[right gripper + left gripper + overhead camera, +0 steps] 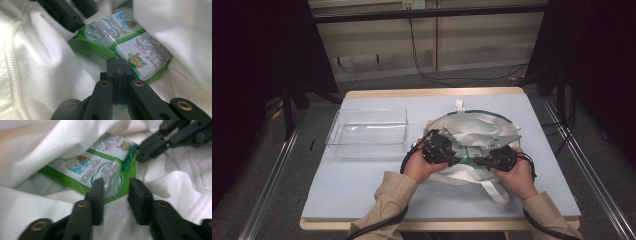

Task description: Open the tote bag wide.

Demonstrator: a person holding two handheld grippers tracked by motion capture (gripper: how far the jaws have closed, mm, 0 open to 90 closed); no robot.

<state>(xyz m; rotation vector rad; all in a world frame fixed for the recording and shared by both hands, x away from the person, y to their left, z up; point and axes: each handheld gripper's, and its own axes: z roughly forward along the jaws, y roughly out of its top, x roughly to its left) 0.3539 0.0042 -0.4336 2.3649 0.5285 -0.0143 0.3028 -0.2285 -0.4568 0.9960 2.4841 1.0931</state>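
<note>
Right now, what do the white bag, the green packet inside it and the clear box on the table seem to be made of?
White bag: looks like woven cloth, matte, with soft folds and a stitched ribbed edge.
Green packet: probably thin plastic film, glossy; glare streaks and a crimped, serrated seal edge show.
Clear box: seemingly rigid transparent plastic; the table shows through its walls, and the rim catches light.

One white cloth bag [472, 131], one green snack packet [100, 170], one clear plastic bin [368, 131], two tools.

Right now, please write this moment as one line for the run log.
work: packet in white bag | right gripper: shut on packet edge | left gripper: open around packet | clear box: left
</note>
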